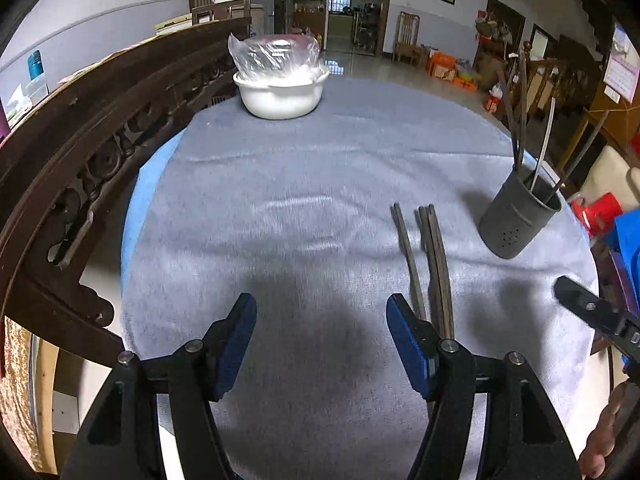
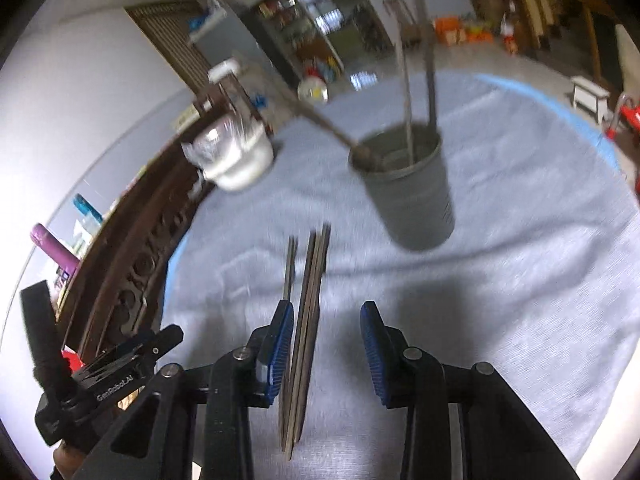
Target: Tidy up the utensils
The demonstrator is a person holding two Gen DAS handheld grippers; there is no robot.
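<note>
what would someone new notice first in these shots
A bunch of dark chopsticks lies loose on the grey cloth, running between the open right tongs. Just beyond stands a grey cup with more sticks in it. At the far edge sits a white bowl holding a plastic bag.

Black claw [image 1: 320, 344], blue ribbed pads [image 2: 280, 344], silver pins.

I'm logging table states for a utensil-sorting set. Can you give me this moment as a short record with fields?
surface: grey cloth over a round table
loose utensils: dark chopsticks lying flat on the cloth
holder: grey cup, upright, some sticks already inside
other: white bowl with a plastic bag
left claw: open, empty
right claw: open, chopsticks between its fingers, ungripped
</note>
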